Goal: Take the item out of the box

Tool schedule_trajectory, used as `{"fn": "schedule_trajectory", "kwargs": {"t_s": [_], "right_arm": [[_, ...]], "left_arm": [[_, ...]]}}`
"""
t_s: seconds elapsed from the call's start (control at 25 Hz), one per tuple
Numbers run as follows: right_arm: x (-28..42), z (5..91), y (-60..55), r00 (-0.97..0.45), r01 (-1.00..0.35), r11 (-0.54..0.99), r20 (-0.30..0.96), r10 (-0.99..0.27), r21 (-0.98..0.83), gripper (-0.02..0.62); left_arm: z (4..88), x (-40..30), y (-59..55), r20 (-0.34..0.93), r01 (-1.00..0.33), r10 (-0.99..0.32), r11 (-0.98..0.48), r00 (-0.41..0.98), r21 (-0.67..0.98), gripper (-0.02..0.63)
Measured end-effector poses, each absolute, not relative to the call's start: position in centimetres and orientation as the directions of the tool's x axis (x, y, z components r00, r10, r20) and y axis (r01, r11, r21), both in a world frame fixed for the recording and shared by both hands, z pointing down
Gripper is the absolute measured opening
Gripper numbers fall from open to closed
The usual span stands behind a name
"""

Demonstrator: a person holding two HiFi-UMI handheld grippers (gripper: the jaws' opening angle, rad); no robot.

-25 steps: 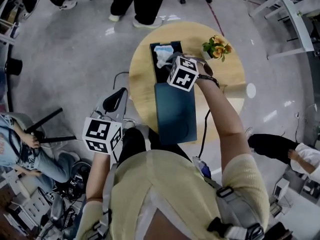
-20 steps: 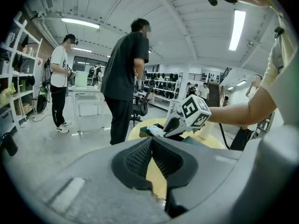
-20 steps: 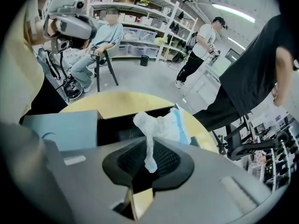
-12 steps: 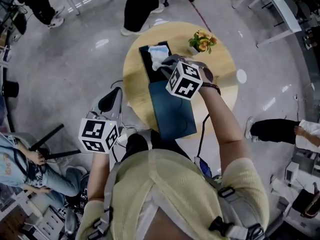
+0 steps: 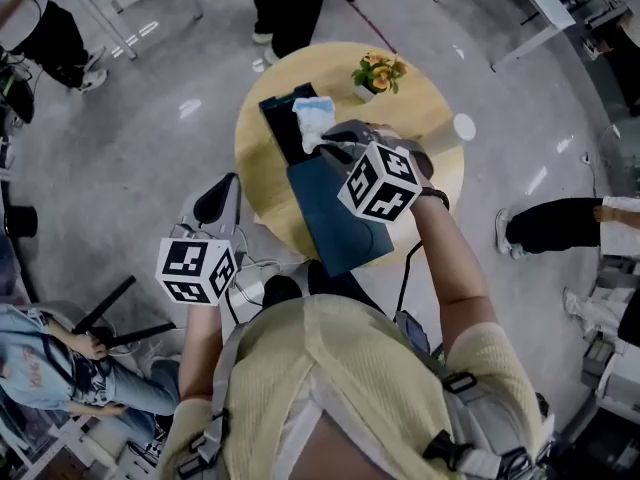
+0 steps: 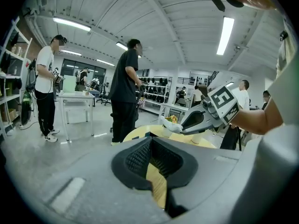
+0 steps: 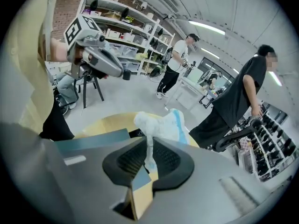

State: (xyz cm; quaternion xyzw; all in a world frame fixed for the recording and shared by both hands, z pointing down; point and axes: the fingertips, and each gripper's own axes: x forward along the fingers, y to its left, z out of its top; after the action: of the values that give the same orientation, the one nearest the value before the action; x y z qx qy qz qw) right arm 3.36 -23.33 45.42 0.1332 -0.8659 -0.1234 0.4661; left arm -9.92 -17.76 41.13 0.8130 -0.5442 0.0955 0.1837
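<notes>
Up it comes: my right gripper (image 7: pixel 148 158), jaws nipped almost shut on a tail of the white-and-blue packet (image 7: pixel 161 124), has hoisted it above the open dark box (image 5: pixel 274 113), left gripper (image 6: pixel 152 164) closed and empty, so extraction looks nearly done.

Right gripper gripping, left idle
Right gripper (image 7: pixel 149 149) pinches a white wrapped packet (image 7: pixel 161 124) above the table (image 5: pixel 258 158); left gripper (image 6: pixel 150 147), jaws together, is empty beside it.

Right gripper (image 7: pixel 149 161): jaws closed on tail of white-and-blue wrapped item (image 7: pixel 162 125); teal box (image 7: pixel 93 140) and round table (image 7: pixel 99 124) seen beyond.
</notes>
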Motion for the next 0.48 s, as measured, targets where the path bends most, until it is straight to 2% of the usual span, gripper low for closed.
{"fn": "schedule_trajectory", "kwargs": {"t_s": [0.48], "right_arm": [[5.5, 41.8, -20.5, -0.548, -0.246, 0.888, 0.7, -0.458, 0.388, 0.044]], "left_arm": [[39.8, -8.4, -17.4, 0.336, -0.891, -0.825, -0.418, 0.454, 0.177, 0.0]]}}
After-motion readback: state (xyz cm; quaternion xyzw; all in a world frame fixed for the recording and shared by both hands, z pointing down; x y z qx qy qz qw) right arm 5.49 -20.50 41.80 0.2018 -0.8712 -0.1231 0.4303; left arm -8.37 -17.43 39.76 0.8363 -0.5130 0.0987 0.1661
